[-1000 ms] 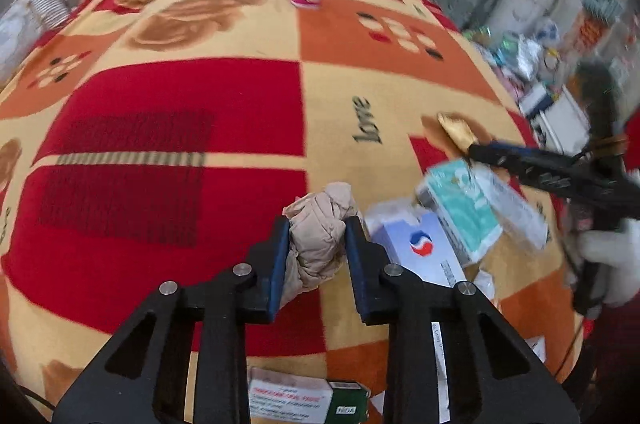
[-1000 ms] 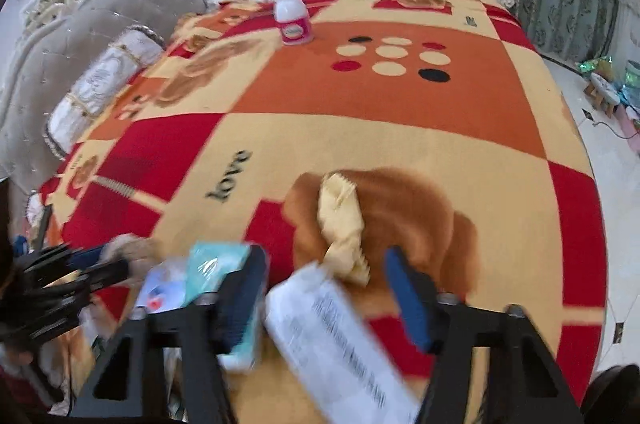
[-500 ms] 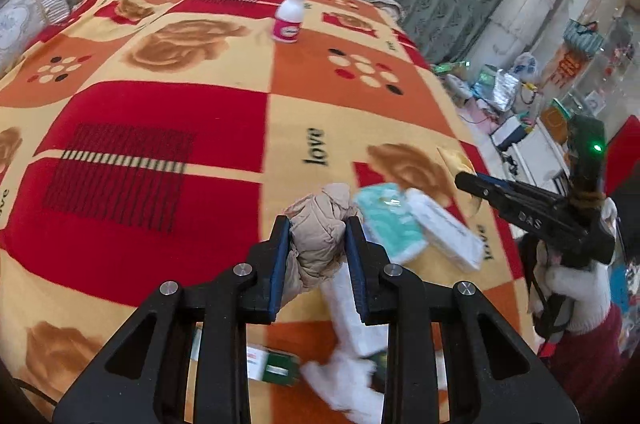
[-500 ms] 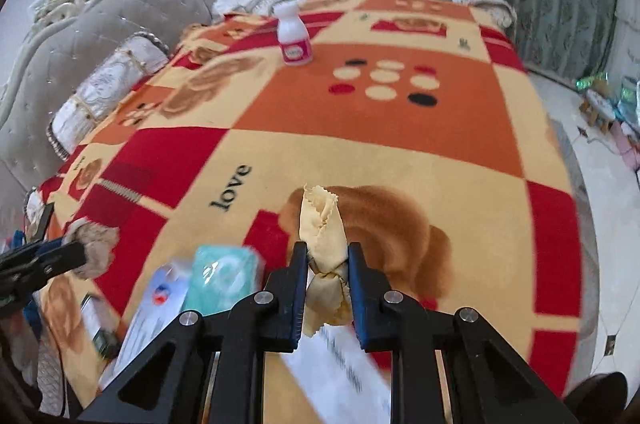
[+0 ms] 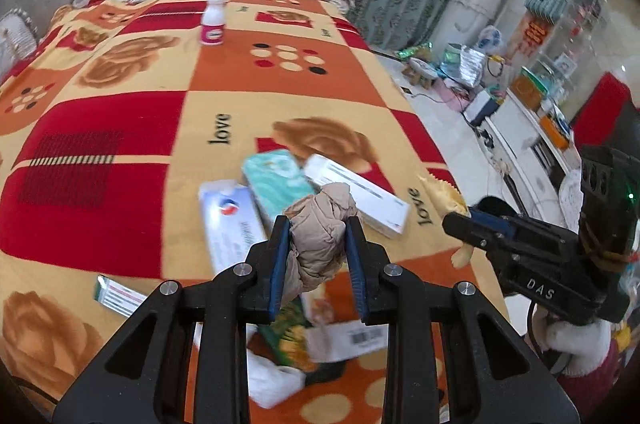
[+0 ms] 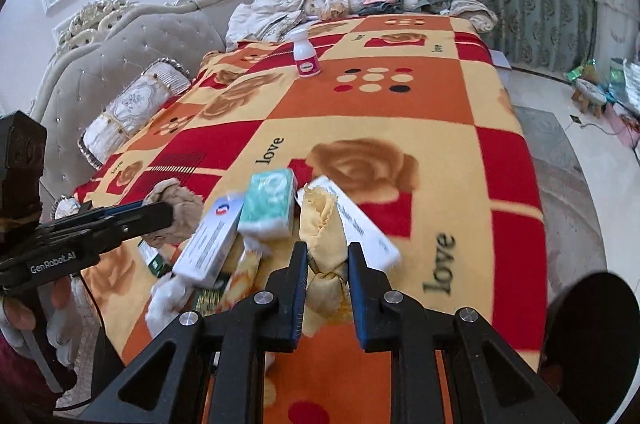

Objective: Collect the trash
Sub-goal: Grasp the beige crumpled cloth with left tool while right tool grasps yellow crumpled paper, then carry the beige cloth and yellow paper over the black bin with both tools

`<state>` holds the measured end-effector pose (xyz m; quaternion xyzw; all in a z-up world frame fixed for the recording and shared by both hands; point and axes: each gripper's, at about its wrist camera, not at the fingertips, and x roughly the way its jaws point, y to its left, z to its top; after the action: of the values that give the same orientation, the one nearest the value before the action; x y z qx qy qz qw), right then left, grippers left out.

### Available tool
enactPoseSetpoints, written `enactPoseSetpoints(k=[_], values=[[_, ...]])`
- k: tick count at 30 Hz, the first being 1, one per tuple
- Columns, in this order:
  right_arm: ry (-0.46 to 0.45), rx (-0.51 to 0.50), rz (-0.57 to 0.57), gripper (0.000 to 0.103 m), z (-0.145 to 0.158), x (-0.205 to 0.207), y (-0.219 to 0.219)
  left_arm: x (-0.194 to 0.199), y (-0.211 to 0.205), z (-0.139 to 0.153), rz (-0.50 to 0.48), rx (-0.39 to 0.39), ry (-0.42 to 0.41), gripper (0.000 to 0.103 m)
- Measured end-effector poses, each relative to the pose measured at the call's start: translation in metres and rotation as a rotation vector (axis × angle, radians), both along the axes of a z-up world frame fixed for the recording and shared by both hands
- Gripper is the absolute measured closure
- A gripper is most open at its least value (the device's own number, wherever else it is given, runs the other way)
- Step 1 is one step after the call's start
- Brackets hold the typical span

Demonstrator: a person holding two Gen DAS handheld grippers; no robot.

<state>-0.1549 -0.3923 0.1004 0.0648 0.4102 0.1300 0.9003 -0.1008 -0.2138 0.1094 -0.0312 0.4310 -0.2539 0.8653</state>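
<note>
1. The lower end of the beige crumpled wad (image 5: 318, 244) disappears behind the left gripper's (image 5: 319, 262) fingers.
2. Print on the white box (image 5: 236, 230) smears into blur; only a round logo reads.
3. The green packet (image 5: 290, 338) and barcoded wrapper (image 5: 348, 338) lie half hidden under the gripper frame.
4. The yellow wrapper's (image 6: 325, 244) bottom is covered by the right gripper (image 6: 327, 266).
5. The distant bottle's (image 6: 306, 53) label is too small to read.
</note>
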Motion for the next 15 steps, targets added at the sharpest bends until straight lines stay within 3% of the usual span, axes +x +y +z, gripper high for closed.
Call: enactPoseSetpoints(k=[15], values=[[-0.007,0.008,-0.084,0.084,0.0,-0.054,-0.039,-0.037,-0.068,0.001,-0.109,0.037,-0.024,0.078]])
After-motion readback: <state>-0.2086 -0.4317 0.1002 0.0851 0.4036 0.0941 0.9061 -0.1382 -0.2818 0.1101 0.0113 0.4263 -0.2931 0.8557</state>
